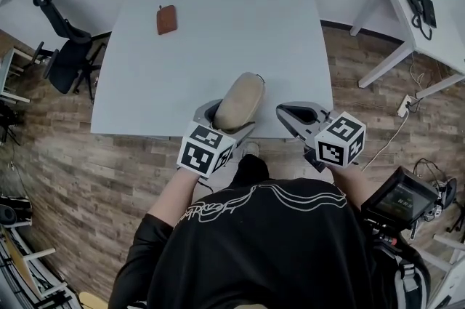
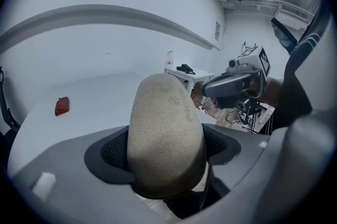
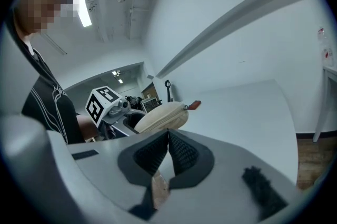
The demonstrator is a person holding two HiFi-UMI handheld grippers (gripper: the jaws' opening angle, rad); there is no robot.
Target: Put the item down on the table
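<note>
Held over the near edge of the table, at six o'clock, one tan pouch is clamped in the left gripper. It is not yet put down. Next it must be lowered and let go. The right gripper, at three o'clock, is closed and empty. One small brown thing is seen at eleven o'clock.

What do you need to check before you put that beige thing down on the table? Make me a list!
1. Beige pouch gripped between the left gripper's jaws: ok.
2. Right gripper shut, empty, off to the side: ok.
3. Free space on the table just ahead of the pouch: ok.
4. Brown wallet far from the landing spot: ok.
5. Pouch's height above the table: cannot tell.
</note>
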